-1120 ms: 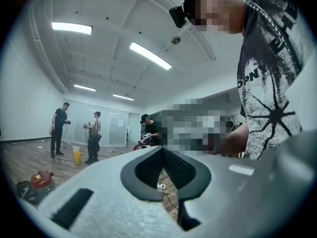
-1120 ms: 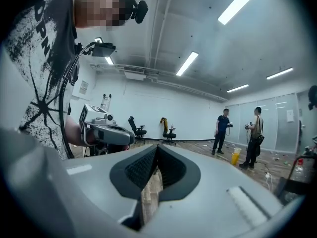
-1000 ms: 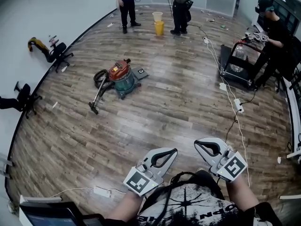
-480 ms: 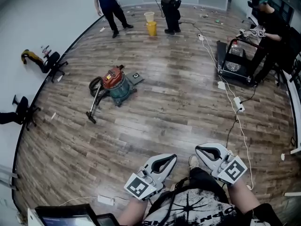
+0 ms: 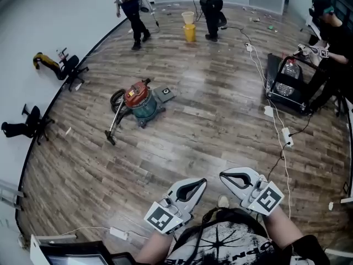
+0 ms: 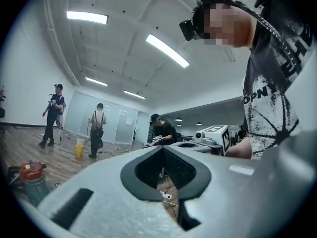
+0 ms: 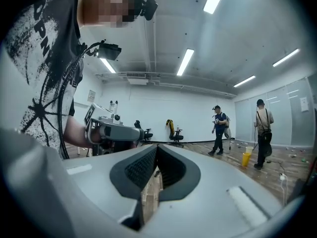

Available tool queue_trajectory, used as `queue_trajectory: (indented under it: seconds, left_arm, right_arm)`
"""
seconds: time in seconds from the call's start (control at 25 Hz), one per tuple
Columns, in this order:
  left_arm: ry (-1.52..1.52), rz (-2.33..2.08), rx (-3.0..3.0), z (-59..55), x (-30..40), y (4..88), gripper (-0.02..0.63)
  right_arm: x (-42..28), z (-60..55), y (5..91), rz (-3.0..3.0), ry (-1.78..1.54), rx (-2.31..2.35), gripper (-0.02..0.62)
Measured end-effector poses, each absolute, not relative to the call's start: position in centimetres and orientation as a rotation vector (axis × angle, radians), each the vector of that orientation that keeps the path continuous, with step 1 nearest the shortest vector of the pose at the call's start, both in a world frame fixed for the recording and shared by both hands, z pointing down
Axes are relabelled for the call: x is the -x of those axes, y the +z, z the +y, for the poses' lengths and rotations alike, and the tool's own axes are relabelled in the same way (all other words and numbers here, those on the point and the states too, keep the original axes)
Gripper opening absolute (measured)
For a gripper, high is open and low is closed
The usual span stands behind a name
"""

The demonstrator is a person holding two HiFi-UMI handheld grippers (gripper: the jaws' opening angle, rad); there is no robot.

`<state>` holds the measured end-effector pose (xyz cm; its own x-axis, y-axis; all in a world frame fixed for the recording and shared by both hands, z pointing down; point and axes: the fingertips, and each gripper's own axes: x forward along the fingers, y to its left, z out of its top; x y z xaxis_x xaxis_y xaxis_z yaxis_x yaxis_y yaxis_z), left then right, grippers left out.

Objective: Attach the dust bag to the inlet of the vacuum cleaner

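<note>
Chairs [image 5: 69, 66]: parked along the left wall, clear of the working area.
Vacuum cleaner [image 5: 138, 101]: red-lidded canister on the wooden floor [image 5: 215, 128], left of centre, its wand [image 5: 113, 125] trailing toward the near side; well apart from both claws, so fitting looks not yet begun.
Dust bag: visible in no view.
Left claw [image 5: 203, 181]: clenched on nothing, held level at the waist, likely just being carried.
Right claw [image 5: 223, 175]: clenched and empty too, just beside the left one.
</note>
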<state>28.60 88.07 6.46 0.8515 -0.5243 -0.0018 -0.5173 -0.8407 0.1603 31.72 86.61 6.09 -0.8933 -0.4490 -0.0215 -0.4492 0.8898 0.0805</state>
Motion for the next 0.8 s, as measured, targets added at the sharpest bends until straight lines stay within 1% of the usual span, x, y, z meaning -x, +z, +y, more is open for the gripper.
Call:
queue_trajectory:
  seconds: [0.36, 0.48, 0.64, 0.8]
  left_arm:
    - [-0.006, -0.904, -2.861, 81.1, -34.5, 6.6, 0.0]
    - [-0.052, -0.953, -2.903, 79.0, -36.1, 5.3, 0.0]
    - [-0.024, -0.98, -2.941, 76.5, -37.1, 5.1, 0.0]
    - [-0.024, -0.978, -2.925, 74.2, -36.4, 5.9, 0.0]
  right_arm:
    - [-37.8, 79.7, 7.0, 3.043, 0.085, 0.636, 0.008]
    - [-39.5, 77.9, 7.2, 3.034, 0.086, 0.613, 0.008]
    - [-40.3, 75.7, 6.9, 3.017, 0.113, 0.612, 0.008]
    - [-39.7, 73.9, 7.8, 3.011, 0.067, 0.613, 0.008]
